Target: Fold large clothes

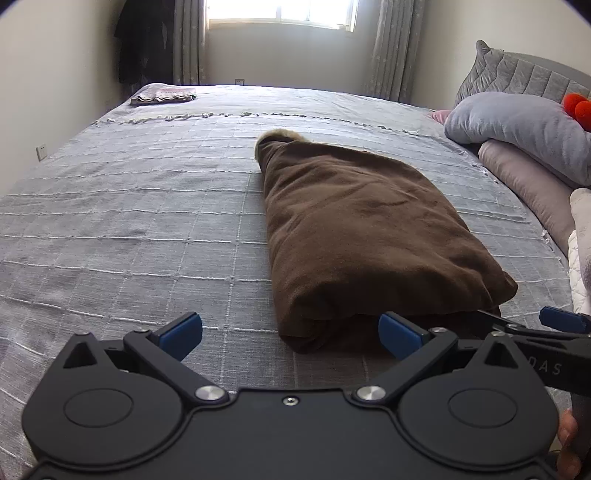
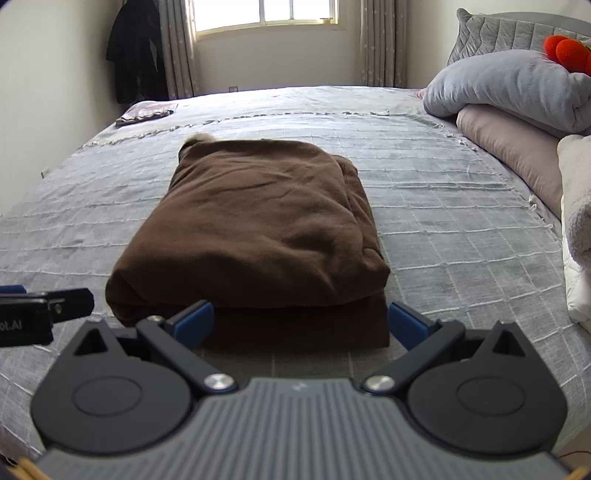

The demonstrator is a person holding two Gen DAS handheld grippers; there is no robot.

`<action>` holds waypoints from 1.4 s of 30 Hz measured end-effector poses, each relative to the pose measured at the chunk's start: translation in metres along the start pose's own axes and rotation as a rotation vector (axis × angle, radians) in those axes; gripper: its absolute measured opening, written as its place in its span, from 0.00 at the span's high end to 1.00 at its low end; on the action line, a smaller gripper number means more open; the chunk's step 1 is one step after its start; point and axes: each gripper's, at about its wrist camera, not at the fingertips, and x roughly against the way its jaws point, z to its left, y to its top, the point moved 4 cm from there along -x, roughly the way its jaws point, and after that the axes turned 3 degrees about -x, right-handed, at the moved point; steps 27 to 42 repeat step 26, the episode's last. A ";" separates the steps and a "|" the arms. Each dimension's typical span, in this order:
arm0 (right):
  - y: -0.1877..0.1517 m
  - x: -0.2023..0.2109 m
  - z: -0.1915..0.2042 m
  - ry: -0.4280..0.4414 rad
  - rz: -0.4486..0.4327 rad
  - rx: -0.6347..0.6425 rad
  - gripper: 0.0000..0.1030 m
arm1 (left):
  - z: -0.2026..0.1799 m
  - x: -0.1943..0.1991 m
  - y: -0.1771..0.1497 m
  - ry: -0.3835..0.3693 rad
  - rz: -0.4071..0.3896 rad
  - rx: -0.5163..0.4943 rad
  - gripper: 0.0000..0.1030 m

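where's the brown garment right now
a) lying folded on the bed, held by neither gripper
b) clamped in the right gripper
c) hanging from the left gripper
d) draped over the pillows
a: the brown garment lies as a folded bundle on the grey bedspread, and both the left gripper and the right gripper are open just short of its near edge, with nothing between their fingers.

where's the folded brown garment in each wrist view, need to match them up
Left wrist view: the brown garment lies right of centre, running from mid-frame down to the open left gripper.
Right wrist view: the garment sits centre, just beyond the open right gripper.
Shared landmark: the window at top centre.
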 end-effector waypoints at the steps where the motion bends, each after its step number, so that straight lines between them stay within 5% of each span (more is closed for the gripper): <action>1: 0.000 0.001 -0.001 0.003 -0.004 -0.002 0.00 | -0.001 0.001 0.000 0.003 -0.003 0.000 0.00; 42: -0.001 0.005 0.000 0.000 -0.008 -0.007 0.00 | -0.006 -0.002 -0.003 0.034 0.013 0.000 0.00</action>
